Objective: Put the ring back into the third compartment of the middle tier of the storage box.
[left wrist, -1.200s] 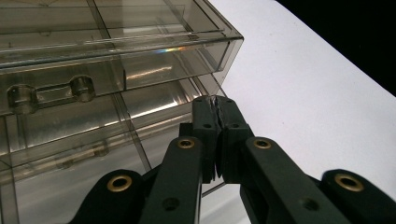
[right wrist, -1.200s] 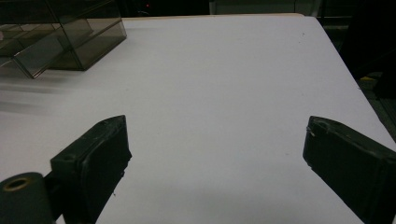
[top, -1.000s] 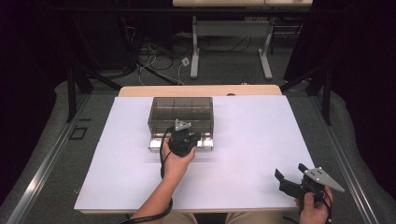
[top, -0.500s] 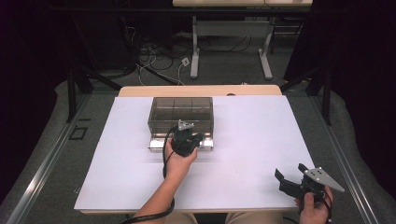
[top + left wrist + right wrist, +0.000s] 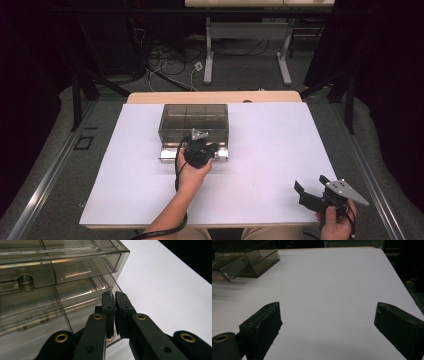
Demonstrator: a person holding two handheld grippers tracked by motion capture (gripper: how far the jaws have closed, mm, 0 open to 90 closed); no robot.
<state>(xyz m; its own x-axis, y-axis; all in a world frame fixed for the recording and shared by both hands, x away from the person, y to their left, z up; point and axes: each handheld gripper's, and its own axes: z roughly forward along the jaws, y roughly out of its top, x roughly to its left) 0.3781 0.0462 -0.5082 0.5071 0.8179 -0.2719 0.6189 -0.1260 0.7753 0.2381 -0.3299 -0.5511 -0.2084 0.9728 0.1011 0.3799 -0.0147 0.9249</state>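
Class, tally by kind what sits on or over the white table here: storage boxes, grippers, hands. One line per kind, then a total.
Smoky clear drawer box: 1
Grippers: 2, the left gripper and the right gripper
Hands: 2, the left hand and the right hand
Total: 5

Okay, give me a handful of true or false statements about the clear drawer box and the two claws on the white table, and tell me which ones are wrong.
1. The left claw is closed on a thin clear wall of the pulled-out drawer. True.
2. The right claw is clamped on the drawer box. False: its jaws stand wide apart over bare white table, holding nothing.
3. The drawer box is tinted and see-through. True.
4. The drawer box sits at the near right corner of the table. False: it sits toward the far edge, left of centre.
5. The right claw is near the table's near right corner. True.
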